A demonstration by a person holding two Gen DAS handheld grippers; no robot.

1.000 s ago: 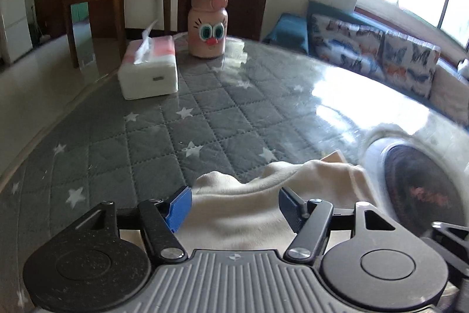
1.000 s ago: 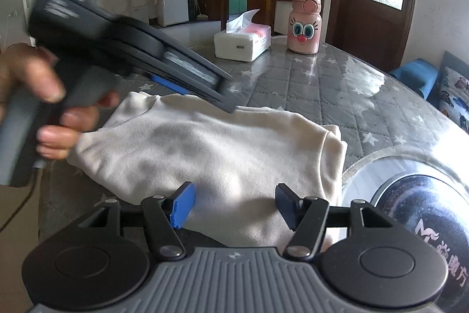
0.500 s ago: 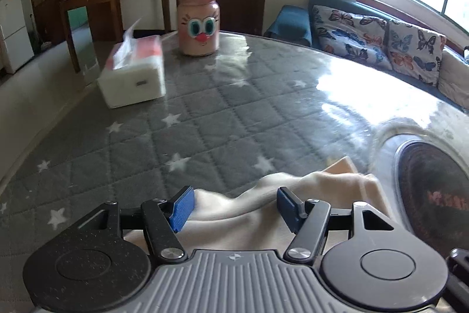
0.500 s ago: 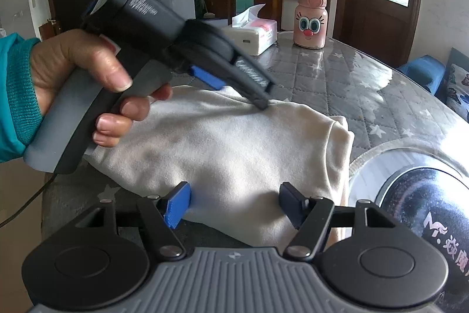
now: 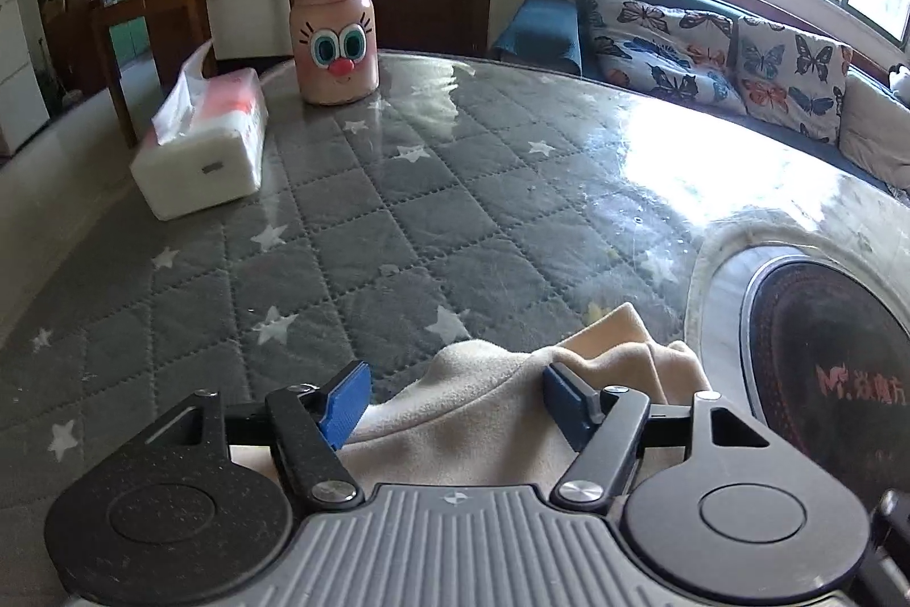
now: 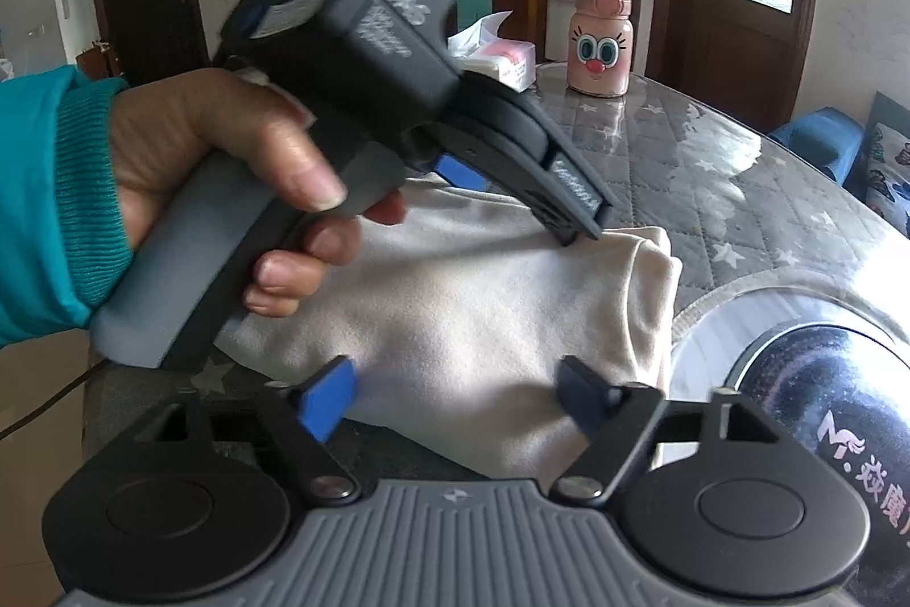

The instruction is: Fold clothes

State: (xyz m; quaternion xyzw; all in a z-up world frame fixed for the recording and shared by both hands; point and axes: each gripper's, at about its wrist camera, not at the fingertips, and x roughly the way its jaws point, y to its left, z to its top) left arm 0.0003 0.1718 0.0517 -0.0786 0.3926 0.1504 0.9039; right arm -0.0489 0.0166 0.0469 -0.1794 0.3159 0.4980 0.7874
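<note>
A cream garment (image 6: pixel 455 311) lies folded on the table's grey star-quilted cover (image 6: pixel 711 186). My right gripper (image 6: pixel 455 399) hovers open just over its near edge, with nothing pinched. A hand in a teal sleeve (image 6: pixel 216 152) holds my left gripper (image 6: pixel 512 203) over the garment's far side, its far fingertip resting near the far right corner. In the left wrist view, my left gripper (image 5: pixel 455 399) is open. The cream garment (image 5: pixel 489 408) bulges up between its blue pads (image 5: pixel 344 402) and is not clamped.
A white tissue box (image 5: pixel 205 146) and a pink bottle with a cartoon face (image 5: pixel 335 32) stand at the far side. A round dark hob set in the table (image 5: pixel 824 379) lies just right of the garment. A sofa with butterfly cushions (image 5: pixel 711 49) is beyond the table.
The left gripper has travelled right along the garment's far edge toward its right corner and now looms closer in the right wrist view. The right gripper has barely moved.
</note>
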